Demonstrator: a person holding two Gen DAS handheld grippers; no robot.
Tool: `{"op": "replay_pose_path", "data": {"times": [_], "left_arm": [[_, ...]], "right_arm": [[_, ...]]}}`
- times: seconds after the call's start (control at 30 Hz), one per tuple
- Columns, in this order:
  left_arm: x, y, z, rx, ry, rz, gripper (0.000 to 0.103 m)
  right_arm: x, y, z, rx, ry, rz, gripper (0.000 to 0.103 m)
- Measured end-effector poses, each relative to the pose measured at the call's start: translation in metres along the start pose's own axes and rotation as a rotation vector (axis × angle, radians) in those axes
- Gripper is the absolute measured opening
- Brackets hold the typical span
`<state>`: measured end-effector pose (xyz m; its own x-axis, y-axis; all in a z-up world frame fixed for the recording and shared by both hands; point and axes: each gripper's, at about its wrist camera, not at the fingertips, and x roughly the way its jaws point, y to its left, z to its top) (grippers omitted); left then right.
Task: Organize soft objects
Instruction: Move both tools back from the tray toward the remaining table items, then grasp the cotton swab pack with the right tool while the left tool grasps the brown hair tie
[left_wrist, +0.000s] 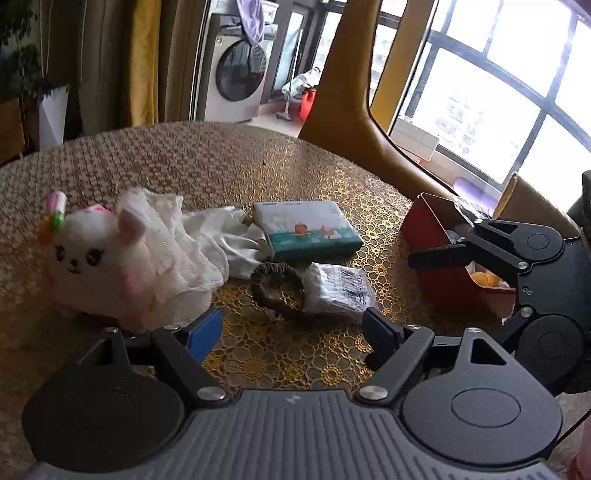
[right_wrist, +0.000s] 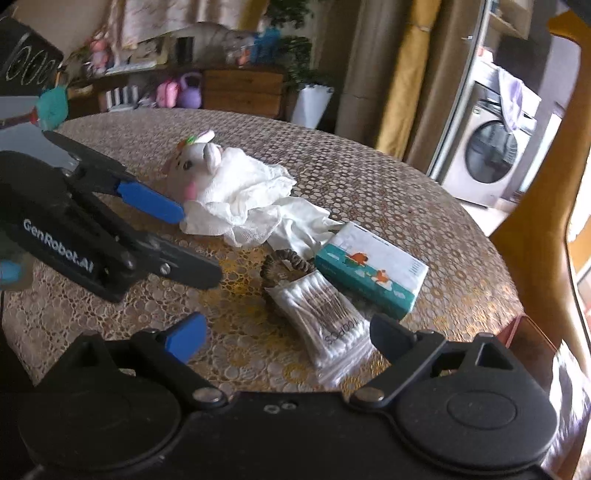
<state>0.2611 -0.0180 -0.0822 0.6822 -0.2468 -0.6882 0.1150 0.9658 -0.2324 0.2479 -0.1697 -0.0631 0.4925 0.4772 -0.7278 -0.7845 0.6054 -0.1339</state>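
A white plush toy (left_wrist: 99, 254) in a lace dress lies on the round table (left_wrist: 207, 162), with white cloth (left_wrist: 225, 236) beside it. A tissue pack (left_wrist: 306, 229), a brown scrunchie (left_wrist: 277, 288) and a bag of cotton swabs (left_wrist: 336, 291) lie in the middle. My left gripper (left_wrist: 295, 332) is open and empty, just short of the scrunchie. My right gripper (right_wrist: 288, 336) is open and empty over the cotton swabs (right_wrist: 325, 317). The plush toy (right_wrist: 199, 162), tissue pack (right_wrist: 373, 269) and scrunchie (right_wrist: 284, 266) also show in the right wrist view, with the left gripper (right_wrist: 192, 240) near the toy.
A red box (left_wrist: 439, 243) holding small items stands at the table's right edge, with the right gripper (left_wrist: 439, 254) in front of it. A wooden chair back (left_wrist: 351, 92) rises behind the table. A washing machine (left_wrist: 236, 77) stands far behind.
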Motion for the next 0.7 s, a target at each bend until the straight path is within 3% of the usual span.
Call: {"op": "replay_pose_path", "data": {"times": [0.17,0.23,0.5,0.6,0.7], "left_arm": [[0.016,0.000,0.002,-0.029,0.012,0.019,0.083],[0.023,0.000,0.003,-0.047,0.018,0.024,0.083],[0.041,0.006,0.007,-0.109,0.013,0.035,0.083],[0.047,0.005,0.008,-0.110,0.022,0.029,0.074],[0.050,0.004,0.009,-0.108,0.019,0.027,0.073]], "right_arm": [[0.018,-0.009,0.002,-0.076,0.034,0.018,0.091],[0.026,-0.013,0.001,-0.097,0.050,0.009,0.085],[0.053,-0.029,0.002,-0.120,0.088,0.037,0.080],[0.061,-0.033,0.003,-0.113,0.089,0.053,0.079],[0.067,-0.034,0.002,-0.121,0.090,0.066,0.075]]}}
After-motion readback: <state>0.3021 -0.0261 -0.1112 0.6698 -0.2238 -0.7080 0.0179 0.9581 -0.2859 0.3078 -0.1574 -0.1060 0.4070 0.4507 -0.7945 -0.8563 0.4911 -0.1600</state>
